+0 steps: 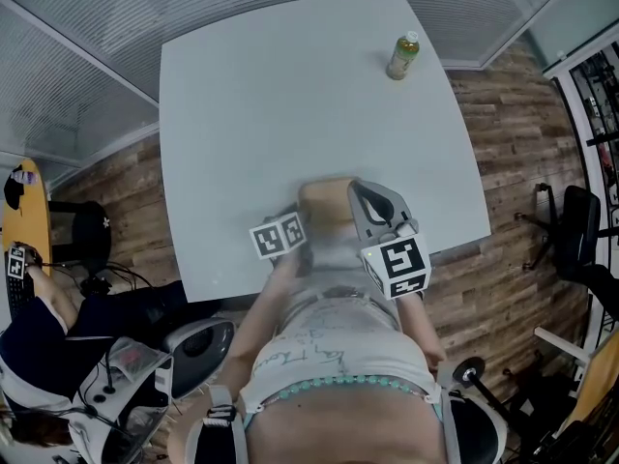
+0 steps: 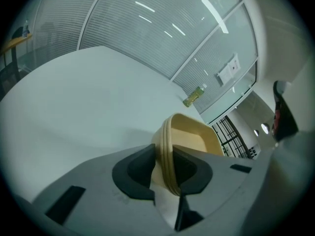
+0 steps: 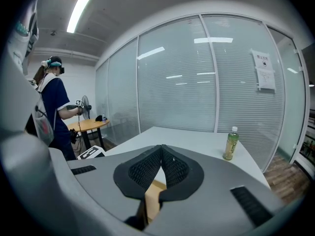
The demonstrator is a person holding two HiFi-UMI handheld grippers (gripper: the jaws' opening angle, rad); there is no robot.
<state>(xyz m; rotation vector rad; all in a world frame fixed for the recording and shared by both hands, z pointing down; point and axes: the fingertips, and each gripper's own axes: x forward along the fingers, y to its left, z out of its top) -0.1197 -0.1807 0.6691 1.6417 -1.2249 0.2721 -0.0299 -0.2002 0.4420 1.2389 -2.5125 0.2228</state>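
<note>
At the far left of the right gripper view, a person (image 3: 51, 102) stands by a small round table, well away from the work. The left claw (image 2: 165, 168) is closed down on the ribbed rim of a tan tray (image 2: 189, 136), one pad on the outer wall and one inside, so it holds only that one side. The tray sits at the near edge of the pale desk (image 1: 290, 95), just in front of the person's body, and looks tilted in the left gripper view. Just right of it, the right claw (image 3: 161, 166) is closed tip to tip with nothing between the pads; the tan tray shows only beneath it. With such a one-sided pinch, the tray may well pivot or slip out of the pads, and this near the edge it could drop off the desk. The closed right claw, hovering close, might also knock it. A green bottle (image 1: 403, 55) stands well apart at the far right corner.
</note>
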